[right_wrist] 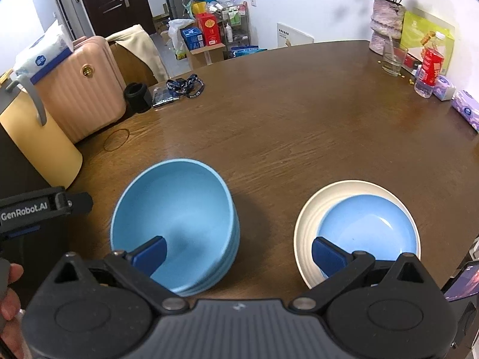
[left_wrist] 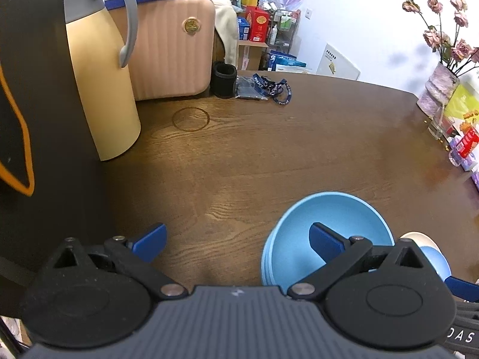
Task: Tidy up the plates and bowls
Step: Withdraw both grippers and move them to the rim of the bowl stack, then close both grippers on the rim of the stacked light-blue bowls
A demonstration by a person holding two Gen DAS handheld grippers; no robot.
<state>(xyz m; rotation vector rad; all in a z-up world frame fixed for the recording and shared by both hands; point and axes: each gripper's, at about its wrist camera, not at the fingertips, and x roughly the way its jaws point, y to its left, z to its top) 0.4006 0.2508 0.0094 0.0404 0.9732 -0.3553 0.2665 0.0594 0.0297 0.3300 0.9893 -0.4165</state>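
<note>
Left wrist cam first: my left gripper (left_wrist: 238,243) has its jaws spread wide with nothing between them, just hanging over bare brown tabletop (left_wrist: 269,149). The blue bowl (left_wrist: 326,218) sits low right in this view, and one blue fingertip (left_wrist: 324,243) overlaps it in the frame, though I can't tell if it's touching. Past the bowl's right edge I can just catch a sliver of the cream plate (left_wrist: 419,236). On the left there's a big yellow jug (left_wrist: 98,89) with a grey handle, and a pink suitcase (left_wrist: 173,45) behind it. A dark blue lanyard (left_wrist: 274,86) lies further back.

Right wrist cam: right gripper (right_wrist: 238,252) is also released, jaws wide apart, empty. The blue bowl (right_wrist: 176,209) stands upright on the tabletop (right_wrist: 284,119) in front of the left finger. Over on the right, apart from the bowl, a small blue plate (right_wrist: 369,227) rests inside the bigger cream plate (right_wrist: 308,224), stacked neatly. The other gripper's body pokes in at the left edge, with a hand (right_wrist: 9,293) below it. A vase of dried flowers (right_wrist: 386,27) and a glass (right_wrist: 393,58) sit at the far right corner.
</note>
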